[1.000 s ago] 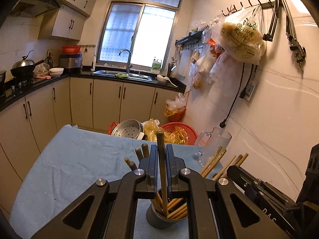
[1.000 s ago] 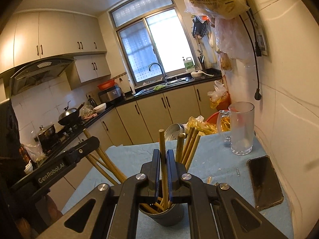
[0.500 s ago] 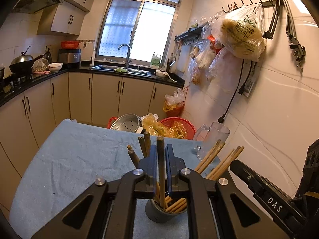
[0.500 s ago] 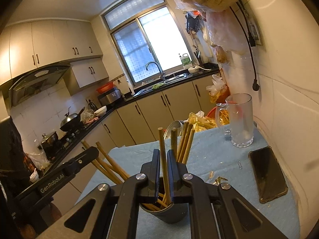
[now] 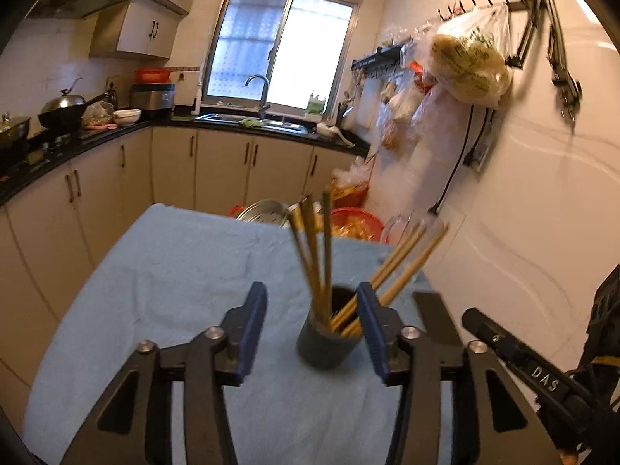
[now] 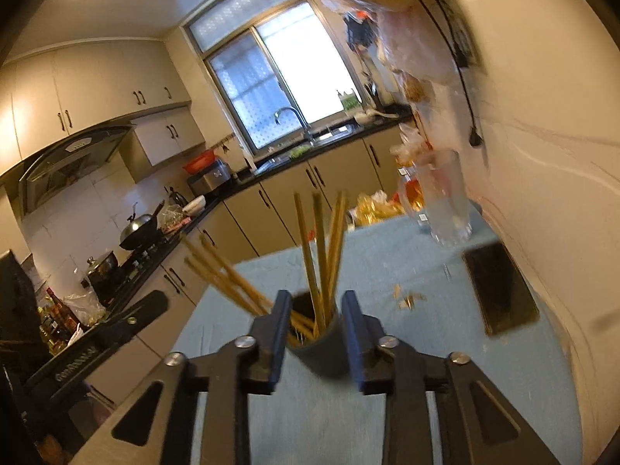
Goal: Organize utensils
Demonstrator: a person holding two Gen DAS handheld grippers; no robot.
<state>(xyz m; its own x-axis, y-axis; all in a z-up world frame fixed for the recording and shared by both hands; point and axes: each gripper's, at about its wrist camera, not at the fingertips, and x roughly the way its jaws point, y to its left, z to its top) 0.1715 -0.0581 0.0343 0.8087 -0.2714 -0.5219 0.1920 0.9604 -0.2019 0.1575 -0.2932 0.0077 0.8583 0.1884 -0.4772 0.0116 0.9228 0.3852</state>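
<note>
Both grippers, left [image 5: 312, 327] and right [image 6: 314, 331], have just spread apart, gripping nothing; ahead of each, chopsticks [image 5: 316, 255] stand in a cup [image 5: 327, 343] on the blue tablecloth [image 5: 162, 271]; kitchen cabinets [image 5: 217, 168] beyond.

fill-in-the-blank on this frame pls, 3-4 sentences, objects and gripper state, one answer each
1. The wooden chopsticks stand in a dark grey ____.
2. The left gripper and the right gripper have both just been opening, and neither grips a ____.
3. The table is covered by a light ____ cloth.
4. In the right wrist view, a black ____ lies flat on the cloth near the wall, in front of the glass mug.

Missing words: cup; chopstick; blue; phone
</note>
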